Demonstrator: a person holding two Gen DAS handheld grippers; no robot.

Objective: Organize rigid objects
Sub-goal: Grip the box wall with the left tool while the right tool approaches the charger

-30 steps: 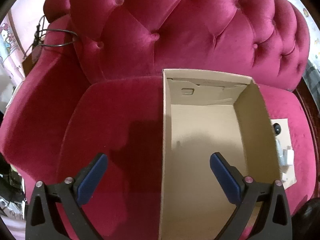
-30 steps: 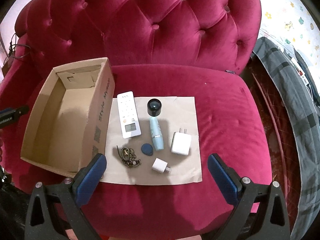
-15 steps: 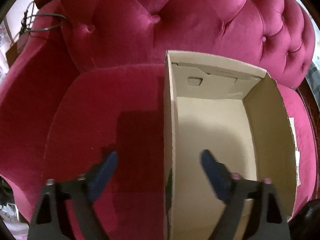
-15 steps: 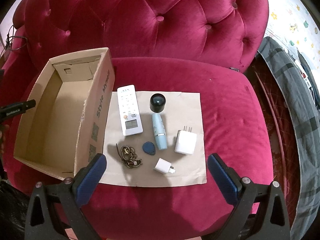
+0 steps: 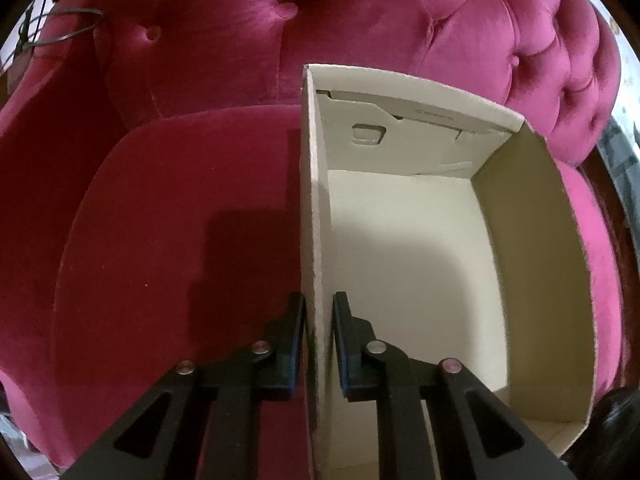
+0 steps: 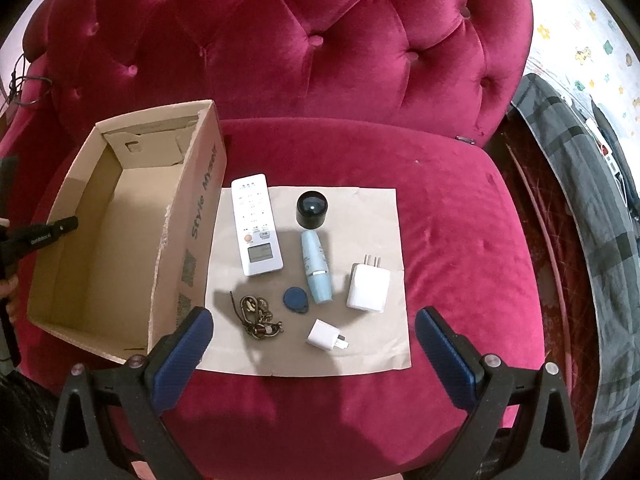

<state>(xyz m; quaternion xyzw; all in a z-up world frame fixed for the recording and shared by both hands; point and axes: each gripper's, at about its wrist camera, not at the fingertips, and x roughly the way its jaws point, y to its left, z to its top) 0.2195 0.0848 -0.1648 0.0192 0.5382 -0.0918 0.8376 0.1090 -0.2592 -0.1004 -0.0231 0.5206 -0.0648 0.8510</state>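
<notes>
Two tools over crimson armchair point(image 6: 400, 60): left tool point(image 5: 319, 312) seemingly pinching box point(image 5: 532, 280) wall, right tool point(image 6: 314, 334) spread.

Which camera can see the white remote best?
The right wrist camera. There the white remote lies in full view on the brown paper beside the cardboard box. The left wrist camera shows none of it, only the box's inside and the red chair.

Your left gripper point(image 5: 319, 312) was clamped on the cardboard box point(image 5: 312, 200) wall, so that side's blocked. Inside the box beyond it was wide open. Ahead of your right gripper point(image 6: 314, 334), the small charger point(image 6: 325, 333) and keychain point(image 6: 256, 316) crowded the paper point(image 6: 376, 216); bare cushion point(image 6: 460, 216) off to its right.
</notes>
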